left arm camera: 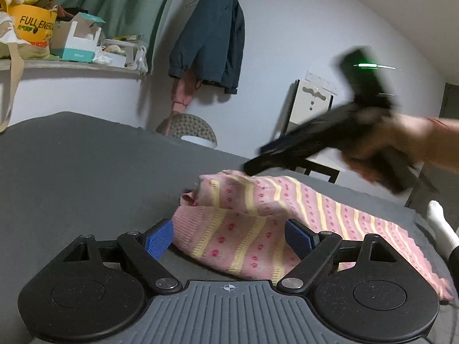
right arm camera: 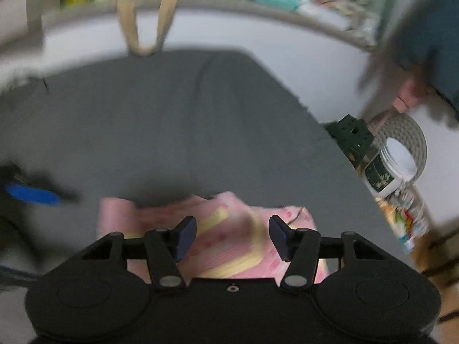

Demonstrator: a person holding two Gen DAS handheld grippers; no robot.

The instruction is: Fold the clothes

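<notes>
Both tongs are seen spread wide, with nothing pinched between their blue pads. From the left wrist camera, the left tongs (left arm camera: 229, 239) are held low over a grey bed (left arm camera: 86, 172), and a pink knitted garment (left arm camera: 258, 229) with yellow stripes and small red dots is seen lying bunched on that surface, its near edge sitting between the two open pads without being gripped. The garment is spread from the middle of the view out toward 4 o'clock, where its edge is cut off by the tongs' housing. At 10 o'clock a shelf (left arm camera: 71, 64) is seen along the wall, loaded with a yellow bag (left arm camera: 33, 28) and a white and teal box (left arm camera: 77, 40). At 12 o'clock a dark blue jacket (left arm camera: 212, 37) is hung on the wall, with a round woven stool (left arm camera: 186, 127) below it. At 3 o'clock the right tongs (left arm camera: 258, 160) are shown blurred, held in a hand (left arm camera: 381, 149) above the far end of the garment, their tips pointed down toward it. A white sock (left arm camera: 440, 223) is seen at 4 o'clock by the bed's edge. From the right wrist camera, which is heavily blurred, the right tongs (right arm camera: 232, 238) are held just above the same garment (right arm camera: 229, 229), which is found at 6 o'clock on the grey bed (right arm camera: 172, 114). The left tongs (right arm camera: 31, 195) are glimpsed at 9 o'clock as a blue smear. The stool (right arm camera: 401, 134) is seen at 3 o'clock, beside the bed.
</notes>
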